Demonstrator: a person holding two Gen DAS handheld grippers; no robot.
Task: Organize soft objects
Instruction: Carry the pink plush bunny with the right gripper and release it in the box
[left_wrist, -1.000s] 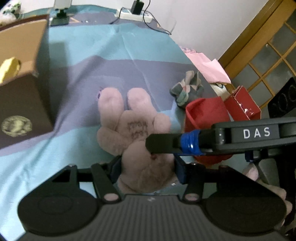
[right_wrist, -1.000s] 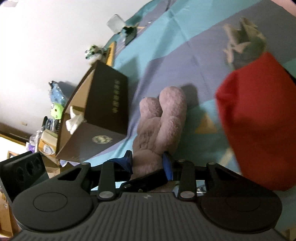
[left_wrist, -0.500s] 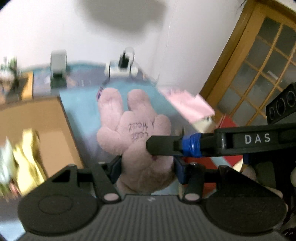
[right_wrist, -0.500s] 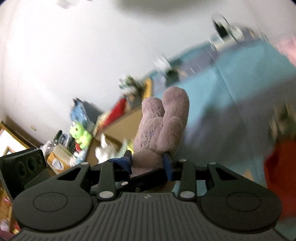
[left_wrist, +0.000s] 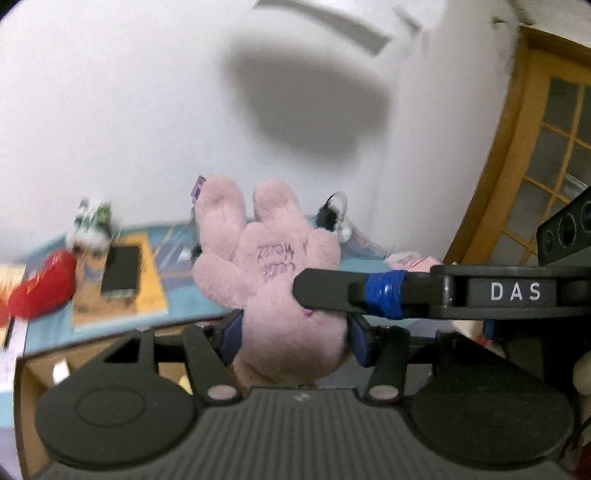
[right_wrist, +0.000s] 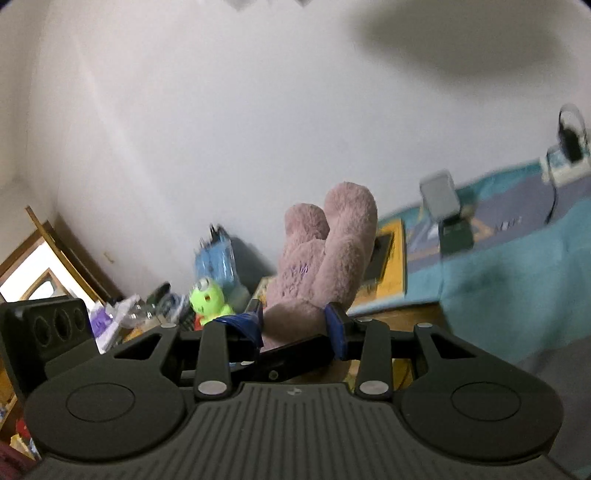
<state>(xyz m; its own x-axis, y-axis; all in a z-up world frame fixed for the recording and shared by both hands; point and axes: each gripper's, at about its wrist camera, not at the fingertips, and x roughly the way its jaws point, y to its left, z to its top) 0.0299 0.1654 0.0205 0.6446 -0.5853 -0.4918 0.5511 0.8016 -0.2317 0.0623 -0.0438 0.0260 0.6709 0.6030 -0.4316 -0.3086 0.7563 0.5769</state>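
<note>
In the left wrist view, a red soft object lies blurred at the far left, with a small green-and-white figure behind it near the wall. Just right of these an orange-edged flat item carrying a dark panel rests on the teal bedspread. The open brown cardboard box shows its rim along the lower left, under the gripper body.

At centre, the left gripper is tipped up toward the white wall, its blue-padded fingers pinching the lower body of the pink plush toy. The toy is held in the air above the box edge, its two long lobes pointing upward and dark writing showing on its middle. From the right edge, the black finger of the right gripper, wrapped in blue tape and marked DAS, crosses level and presses against the toy's side. A wooden door with glass panes stands at far right.

In the right wrist view, a green plush figure sits among clutter at left. The right gripper, also angled upward, clamps the same toy low on its body. A charger sits near the bedspread's far right edge.
</note>
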